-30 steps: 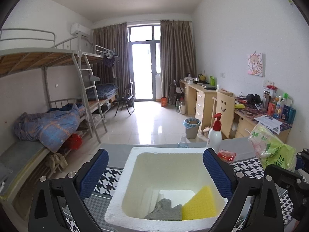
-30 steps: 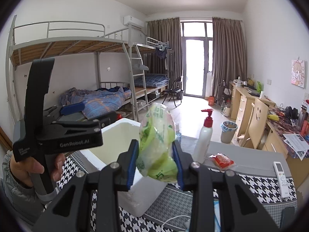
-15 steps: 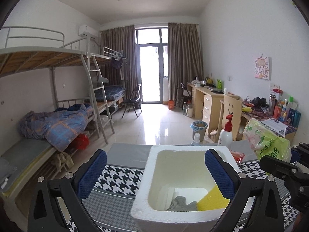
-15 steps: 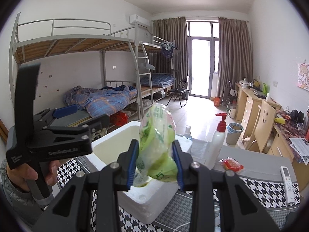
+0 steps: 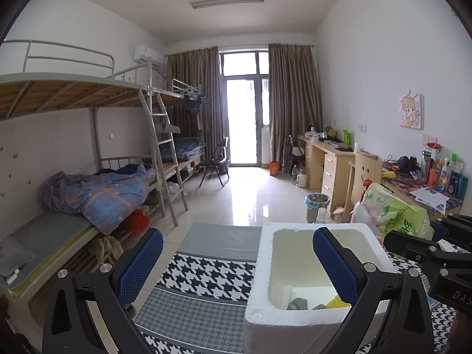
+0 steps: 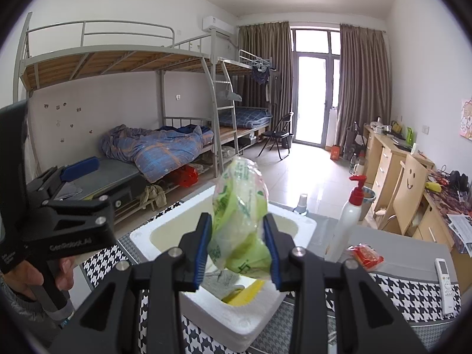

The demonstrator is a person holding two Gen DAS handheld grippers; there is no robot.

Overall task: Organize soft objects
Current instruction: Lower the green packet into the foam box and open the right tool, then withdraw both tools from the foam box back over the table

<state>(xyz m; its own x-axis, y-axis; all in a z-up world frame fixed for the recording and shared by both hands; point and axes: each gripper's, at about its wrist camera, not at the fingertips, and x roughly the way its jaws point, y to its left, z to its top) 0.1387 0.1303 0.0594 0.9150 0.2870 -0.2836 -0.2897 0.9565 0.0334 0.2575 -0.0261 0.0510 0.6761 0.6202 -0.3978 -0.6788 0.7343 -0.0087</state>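
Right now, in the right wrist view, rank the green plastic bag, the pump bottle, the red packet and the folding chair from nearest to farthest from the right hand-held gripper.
1. Green plastic bag: clamped in the right hand-held gripper.
2. Pump bottle: on the table, to the right.
3. Red packet: on the table beside the bottle, too close to call against it.
4. Folding chair: far off by the door.

There is one white foam box (image 6: 236, 315) on the table, and in it lie one grey cloth (image 6: 219, 280) and one yellow sponge (image 6: 244, 293). One green plastic bag (image 6: 240, 221) sits between the two pads of one gripper (image 6: 238, 249). Beside the box stand one pump bottle (image 6: 348, 221) and one small spray bottle (image 6: 301, 203), with one red packet (image 6: 365, 255) and one remote control (image 6: 445, 283).
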